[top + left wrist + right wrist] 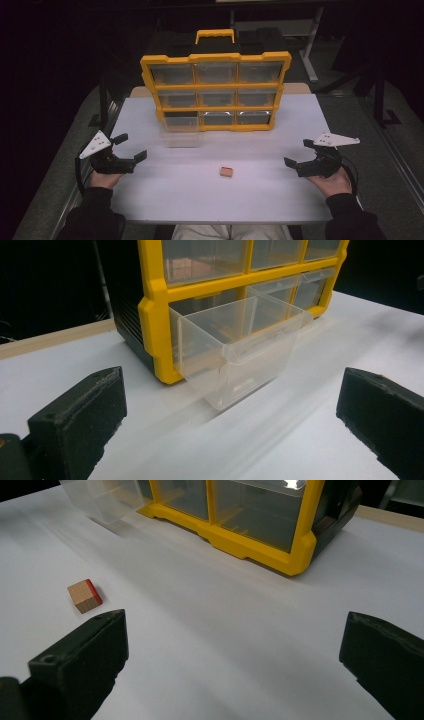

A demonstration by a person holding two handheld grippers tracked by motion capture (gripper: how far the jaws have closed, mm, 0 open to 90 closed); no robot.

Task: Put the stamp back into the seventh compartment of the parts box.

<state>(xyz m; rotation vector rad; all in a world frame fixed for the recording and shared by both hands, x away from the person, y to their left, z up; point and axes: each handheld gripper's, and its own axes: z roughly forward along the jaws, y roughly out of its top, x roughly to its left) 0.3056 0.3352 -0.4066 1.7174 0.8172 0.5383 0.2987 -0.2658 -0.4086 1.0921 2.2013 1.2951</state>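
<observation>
While both hands rest at the near corners, the white table (280, 195) carries everything else. At its twelve o'clock stands the yellow organiser cabinet (216, 91), upright on the far edge with a handle on top and three rows of three clear drawers. Its lowest drawer at the person's left, the clear drawer (180, 136), is pulled well out toward six o'clock; the left gripper view shows it still seated in its slot, with nothing visible inside it.

The left gripper (131, 148) sits at eight o'clock on the table, held in a hand that comes in from the bottom; its jaws stand wide apart with nothing between them, facing the pulled-out drawer, well apart from it. The right gripper (297, 153) sits at four o'clock, likewise spread to full width and holding nothing, its jaws turned toward the table's middle.

The small wooden block (226, 172), with one red face, lies flat near the table's centre, slightly toward six o'clock, between the two grippers and touching neither. In the right gripper view it lies at ten o'clock, just beyond one jaw.
</observation>
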